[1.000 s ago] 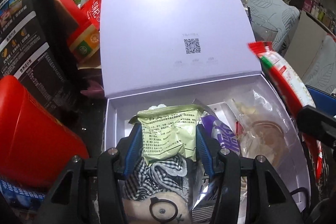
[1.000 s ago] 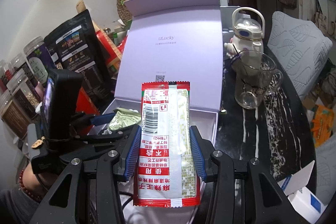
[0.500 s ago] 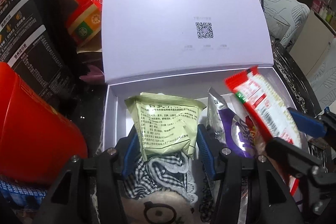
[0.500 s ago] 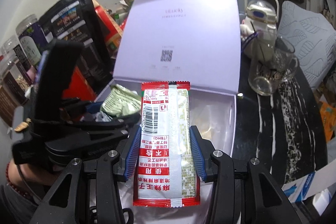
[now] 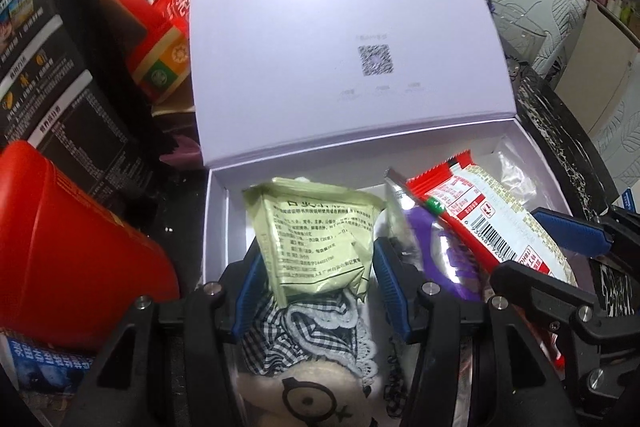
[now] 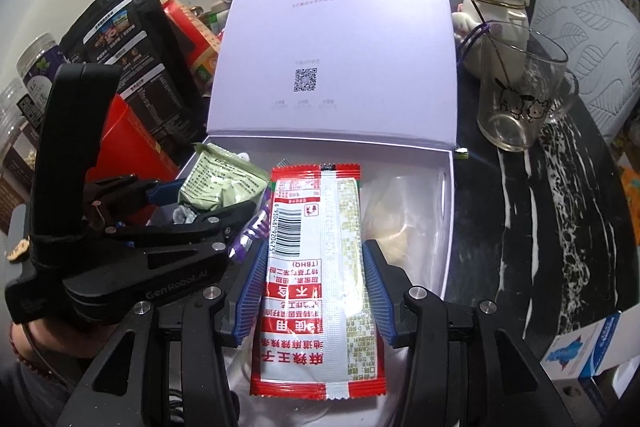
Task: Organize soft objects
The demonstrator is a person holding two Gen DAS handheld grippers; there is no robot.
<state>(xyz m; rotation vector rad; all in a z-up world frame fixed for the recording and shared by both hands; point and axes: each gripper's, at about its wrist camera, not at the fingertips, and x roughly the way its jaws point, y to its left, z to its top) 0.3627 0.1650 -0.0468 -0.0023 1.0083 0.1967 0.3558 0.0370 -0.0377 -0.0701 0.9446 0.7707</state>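
A pale lilac gift box (image 6: 447, 211) is seen lying open on a black marble-patterned table (image 6: 560, 211), its hinged lid (image 6: 332, 39) propped upright behind it. On the inside of the lid the word "ULucky" is printed in faint lettering, with a line of small characters beneath it and a QR code lower down. The left gripper (image 5: 320, 267) is closed on a pale green sachet (image 5: 316, 239), which is covered in small Chinese print too fine to be read; the sachet is held over the left part of the box. Below it, between the blue pads, a black-and-white checked cloth with lace trim (image 5: 304, 331) and a cream soft toy (image 5: 312, 399) with a drawn round eye are seen. A purple foil packet (image 5: 448, 251) lies in the middle of the box, and a clear plastic bag (image 6: 390, 211) with something beige inside lies to the right. The right gripper (image 6: 316, 291) is clamped on a red and white snack packet (image 6: 316, 279), held flat over the right side of the box; a barcode, "(TBHQ)" and large Chinese characters are printed on it, upside down in the right wrist view. "GenRobot.AI" is embossed on the body of the left gripper. Beside the box stand a glass mug (image 6: 520, 95) with cartoon dogs, a white bottle (image 6: 494, 3) behind it, a black printed pouch (image 6: 128, 47) and a red container (image 5: 68, 259).
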